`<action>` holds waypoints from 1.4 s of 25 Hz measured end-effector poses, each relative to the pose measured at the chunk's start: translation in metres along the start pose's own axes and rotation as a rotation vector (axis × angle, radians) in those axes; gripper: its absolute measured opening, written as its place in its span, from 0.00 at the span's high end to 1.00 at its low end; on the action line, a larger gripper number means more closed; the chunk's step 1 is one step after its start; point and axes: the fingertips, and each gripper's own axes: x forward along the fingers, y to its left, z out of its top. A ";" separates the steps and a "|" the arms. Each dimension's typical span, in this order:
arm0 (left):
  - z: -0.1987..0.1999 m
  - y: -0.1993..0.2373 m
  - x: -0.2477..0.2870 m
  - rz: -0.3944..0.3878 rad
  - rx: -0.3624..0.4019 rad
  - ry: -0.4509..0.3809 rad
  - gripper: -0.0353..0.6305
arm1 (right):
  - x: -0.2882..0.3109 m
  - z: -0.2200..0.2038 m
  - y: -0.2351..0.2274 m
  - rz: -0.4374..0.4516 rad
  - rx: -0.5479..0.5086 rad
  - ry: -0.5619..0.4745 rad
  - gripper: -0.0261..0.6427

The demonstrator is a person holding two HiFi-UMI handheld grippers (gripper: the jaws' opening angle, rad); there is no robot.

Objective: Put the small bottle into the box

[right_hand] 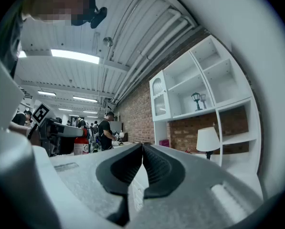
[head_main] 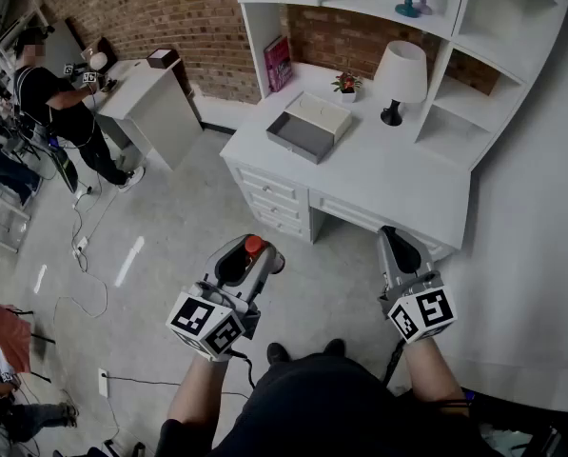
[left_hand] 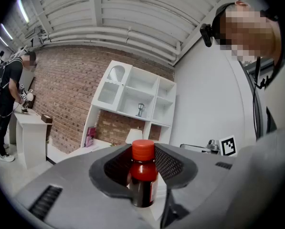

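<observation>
My left gripper (head_main: 257, 251) is shut on a small dark bottle (left_hand: 142, 175) with a red cap (head_main: 254, 246), held upright in the air in front of the white desk (head_main: 379, 174). On the desk's left part lies the box (head_main: 309, 127), a grey tray with its white lid leaning behind it. My right gripper (head_main: 391, 237) hovers near the desk's front edge, jaws shut with nothing between them. In the right gripper view the closed jaws (right_hand: 142, 149) point toward the shelves.
A table lamp (head_main: 399, 79), a small potted plant (head_main: 347, 85) and a pink book (head_main: 278, 62) stand at the back of the desk under white shelves. A person works at another white table (head_main: 146, 98) at the far left. Cables lie on the floor.
</observation>
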 end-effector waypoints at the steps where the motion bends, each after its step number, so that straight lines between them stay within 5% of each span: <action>1: -0.001 -0.002 0.001 0.002 0.000 -0.002 0.74 | -0.002 0.000 -0.002 0.004 0.000 0.001 0.96; 21: -0.018 -0.033 0.027 0.088 -0.020 0.007 0.74 | -0.041 0.002 -0.050 0.028 -0.021 -0.048 0.93; 35: -0.025 0.042 0.081 0.058 -0.045 0.018 0.74 | 0.024 -0.016 -0.077 -0.039 -0.008 -0.014 0.93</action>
